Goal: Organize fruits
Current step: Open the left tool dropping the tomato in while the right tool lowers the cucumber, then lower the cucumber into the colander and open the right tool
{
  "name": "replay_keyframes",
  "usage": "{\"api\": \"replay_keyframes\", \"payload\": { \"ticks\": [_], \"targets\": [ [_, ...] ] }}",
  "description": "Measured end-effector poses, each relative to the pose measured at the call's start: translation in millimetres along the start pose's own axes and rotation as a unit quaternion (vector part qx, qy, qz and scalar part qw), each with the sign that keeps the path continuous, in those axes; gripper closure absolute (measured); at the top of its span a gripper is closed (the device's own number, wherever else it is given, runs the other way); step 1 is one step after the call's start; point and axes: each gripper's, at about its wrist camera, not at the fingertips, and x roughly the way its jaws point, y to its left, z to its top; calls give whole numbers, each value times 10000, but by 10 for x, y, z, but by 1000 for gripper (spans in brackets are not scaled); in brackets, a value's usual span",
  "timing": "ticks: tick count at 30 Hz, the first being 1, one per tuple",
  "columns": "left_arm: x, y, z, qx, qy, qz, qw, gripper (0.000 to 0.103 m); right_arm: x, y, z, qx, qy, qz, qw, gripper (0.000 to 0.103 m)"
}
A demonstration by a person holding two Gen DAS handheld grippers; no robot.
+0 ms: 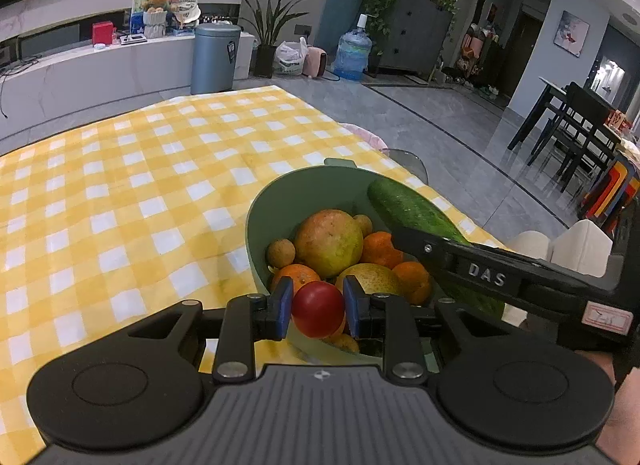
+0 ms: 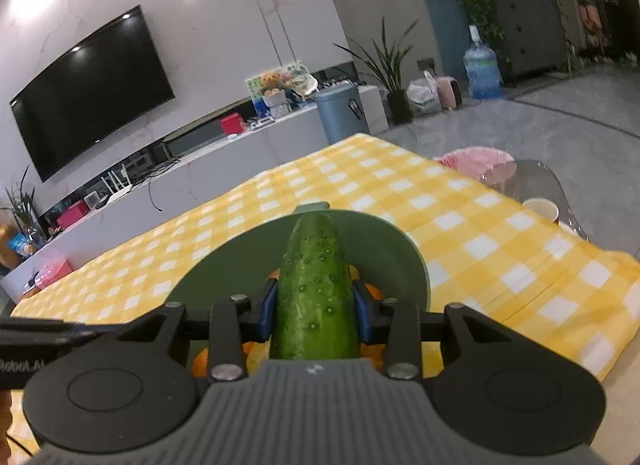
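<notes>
Between the blue pads of the left gripper (image 1: pixel 318 313) a small red fruit (image 1: pixel 318 308) is sitting clamped, smooth and glossy, round like a tomato or plum, hanging over the near edge of a green bowl (image 1: pixel 280 195). The right gripper (image 2: pixel 315 311) is squeezing a cucumber (image 2: pixel 316 289) between its blue pads, gripping it along its length; the skin is dark green, bumpy and speckled with pale spots, and its rounded tip is pointing out over the bowl's far rim. Inside the bowl a large yellow-green fruit blushed with red (image 1: pixel 329 243) is lying among several oranges (image 1: pixel 380 249), a yellowish pear-like fruit (image 1: pixel 374 279) and small tan round fruits (image 1: pixel 281 253). The bowl is standing on a yellow and white checked tablecloth (image 1: pixel 120 193), near the table's right edge.
</notes>
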Motion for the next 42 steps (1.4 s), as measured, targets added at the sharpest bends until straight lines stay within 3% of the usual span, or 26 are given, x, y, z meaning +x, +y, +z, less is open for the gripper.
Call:
{"api": "replay_keyframes", "payload": {
  "ticks": [5, 7, 8, 10, 14, 21, 28, 34, 42],
  "targets": [
    [31, -29, 2, -38, 27, 21, 10000, 73, 141, 77, -31, -270, -43, -211, 9994, 66],
    [38, -38, 4, -40, 31, 16, 10000, 73, 145, 87, -20, -223, -204, -265, 9992, 59],
    [40, -37, 3, -48, 34, 18, 10000, 73, 128, 56, -8, -86, -280, -117, 9995, 51],
    [50, -42, 13, -66, 41, 40, 10000, 73, 51, -35, 16, 299, -402, 213, 9985, 47],
    [67, -22, 17, -213, 94, -6, 9997, 73, -185, -122, 49, 435, -719, 135, 9964, 44],
    [75, 91, 38, -864, 426, -829, 9919, 73, -343, -237, -43, 592, -755, 111, 9953, 42],
    [51, 84, 34, -890, 408, -709, 9927, 72, -366, -168, -84, 393, -671, 123, 9969, 42],
    [-103, 74, 58, -987, 278, -456, 9937, 41, -465, 3, -51, -35, -632, -19, 9980, 41],
    [-548, 28, 142, -1031, -105, -35, 9946, 22, -784, 252, 116, -321, -449, -459, 9974, 23]
  ]
}}
